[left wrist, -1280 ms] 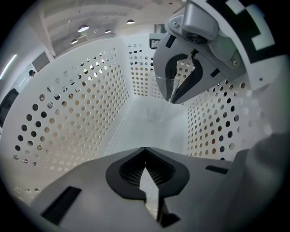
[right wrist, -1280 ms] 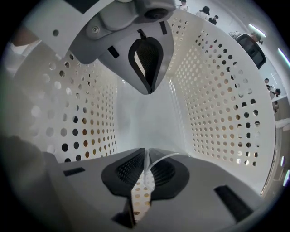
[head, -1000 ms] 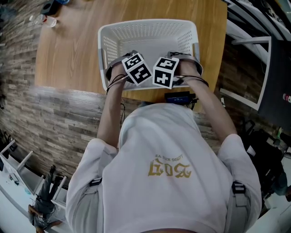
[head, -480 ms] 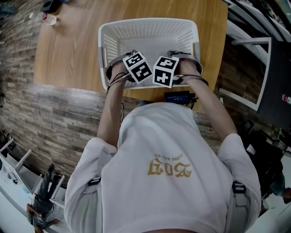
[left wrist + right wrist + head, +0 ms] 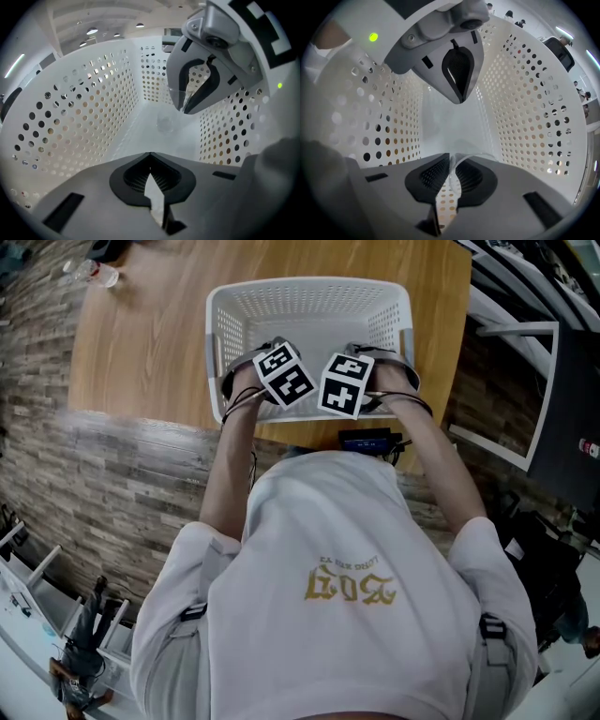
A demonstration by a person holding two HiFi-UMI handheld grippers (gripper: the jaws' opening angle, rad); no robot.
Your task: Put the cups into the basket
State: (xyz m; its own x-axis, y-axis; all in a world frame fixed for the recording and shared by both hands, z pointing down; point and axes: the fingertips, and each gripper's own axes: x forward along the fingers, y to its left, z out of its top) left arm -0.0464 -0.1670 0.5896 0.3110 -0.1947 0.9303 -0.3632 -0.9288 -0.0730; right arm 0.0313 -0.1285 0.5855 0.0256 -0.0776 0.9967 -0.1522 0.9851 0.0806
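Inside the perforated white plastic basket (image 5: 309, 298), the right gripper (image 5: 450, 161) pinches a clear thin-walled cup (image 5: 474, 155); the left gripper (image 5: 150, 159) is closed and empty.

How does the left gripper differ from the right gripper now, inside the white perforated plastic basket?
Load: the right gripper pinches the rim of a clear plastic cup; the left gripper has its jaws together with nothing between them. Position: the left gripper is nearer the left wall of the white perforated plastic basket, the right gripper nearer its right wall. Shared: both reach down inside it.
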